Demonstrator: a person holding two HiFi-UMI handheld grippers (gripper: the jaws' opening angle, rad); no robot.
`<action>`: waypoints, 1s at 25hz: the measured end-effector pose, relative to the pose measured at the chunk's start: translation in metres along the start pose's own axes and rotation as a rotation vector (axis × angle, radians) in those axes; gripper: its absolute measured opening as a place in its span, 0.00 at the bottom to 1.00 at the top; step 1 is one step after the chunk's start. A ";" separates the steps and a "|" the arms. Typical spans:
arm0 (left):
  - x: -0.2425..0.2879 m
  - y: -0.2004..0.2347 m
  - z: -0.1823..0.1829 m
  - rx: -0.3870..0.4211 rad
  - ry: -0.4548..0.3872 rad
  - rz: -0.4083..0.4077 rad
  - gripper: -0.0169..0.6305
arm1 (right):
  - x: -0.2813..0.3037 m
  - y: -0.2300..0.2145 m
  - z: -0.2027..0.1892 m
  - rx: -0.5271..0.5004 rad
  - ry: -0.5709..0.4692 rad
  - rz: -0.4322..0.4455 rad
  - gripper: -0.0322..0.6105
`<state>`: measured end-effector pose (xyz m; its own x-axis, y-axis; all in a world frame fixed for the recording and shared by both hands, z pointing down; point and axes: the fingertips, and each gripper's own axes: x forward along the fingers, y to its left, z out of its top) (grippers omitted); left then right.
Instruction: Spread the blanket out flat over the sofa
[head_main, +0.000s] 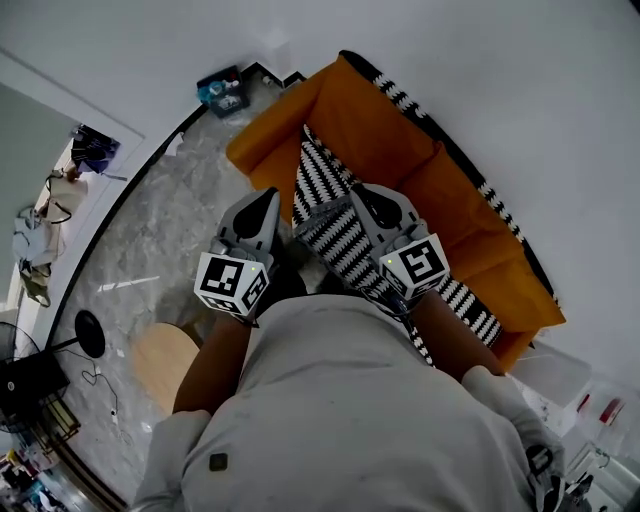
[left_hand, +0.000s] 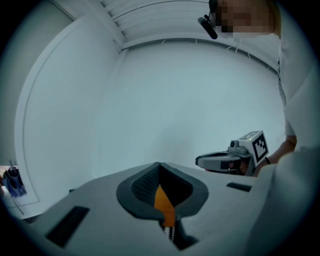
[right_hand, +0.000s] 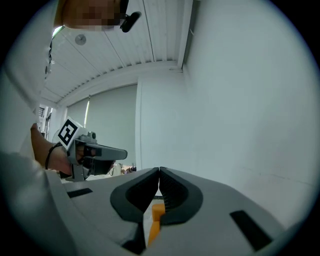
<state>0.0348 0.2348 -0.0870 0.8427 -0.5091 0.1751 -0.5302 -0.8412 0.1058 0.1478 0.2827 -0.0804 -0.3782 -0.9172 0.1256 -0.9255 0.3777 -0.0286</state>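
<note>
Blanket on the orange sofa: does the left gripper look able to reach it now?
Probably yes. The black-and-white blanket lies in a bunched strip on the orange sofa right beside the left gripper, with nothing between them. However, its jaws are together, so they must open first.

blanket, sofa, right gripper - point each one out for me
blanket (head_main: 335, 235), head view, on its black-and-white zigzag middle
sofa (head_main: 385, 140), head view, on a bare orange cushion
right gripper (right_hand: 159, 171), right gripper view, where its closed fingers meet
</note>
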 end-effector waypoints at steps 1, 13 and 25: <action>0.006 0.002 -0.002 0.000 0.005 -0.012 0.04 | 0.003 -0.004 -0.004 0.004 0.009 -0.004 0.09; 0.071 0.047 -0.021 0.023 0.099 -0.153 0.04 | 0.052 -0.060 -0.050 0.071 0.098 -0.118 0.10; 0.124 0.091 -0.096 -0.002 0.244 -0.229 0.04 | 0.087 -0.104 -0.148 0.156 0.235 -0.175 0.15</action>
<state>0.0825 0.1128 0.0381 0.8927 -0.2484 0.3761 -0.3304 -0.9281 0.1714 0.2145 0.1827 0.0805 -0.2145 -0.9052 0.3668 -0.9750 0.1759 -0.1359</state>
